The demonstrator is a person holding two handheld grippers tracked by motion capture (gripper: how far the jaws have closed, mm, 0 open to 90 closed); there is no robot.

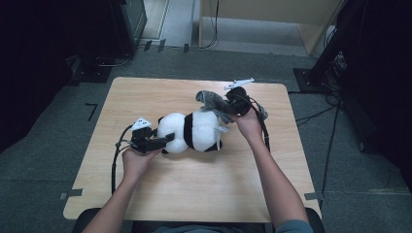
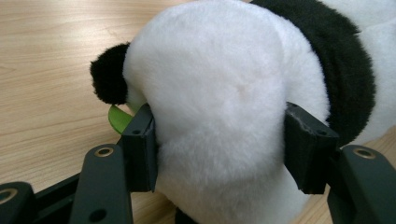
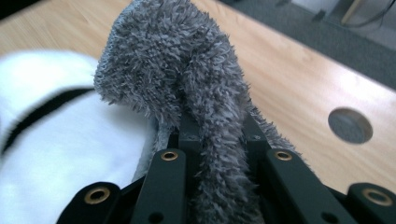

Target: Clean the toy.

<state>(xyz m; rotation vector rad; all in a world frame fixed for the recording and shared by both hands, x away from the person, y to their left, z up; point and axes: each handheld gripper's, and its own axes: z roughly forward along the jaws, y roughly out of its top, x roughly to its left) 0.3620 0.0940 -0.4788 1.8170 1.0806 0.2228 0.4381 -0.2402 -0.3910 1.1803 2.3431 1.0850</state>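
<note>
Left hand-held gripper point(image 2: 219, 149) clamps the toy panda point(image 1: 192, 131); right hand-held gripper point(image 3: 217, 135) clenched on grey cloth point(image 3: 187, 79). Next, judged: draw cloth clear.

Each hand carries a black hand-held gripper: the left gripper point(image 1: 167, 139) has a pale grey three-cornered plate on top and a black cable looping back beside the forearm, and the right gripper point(image 1: 224, 108) bears a like pale plate and a black cable trailing along the arm. In the gripper views the jaws are matte black linkage bars with brass-ringed pivot holes, ending in blocky black pads, those of the left gripper with small screw recesses in their end faces. The person's forearms are bare, with a blue-grey sleeve edge at the right upper arm.
</note>
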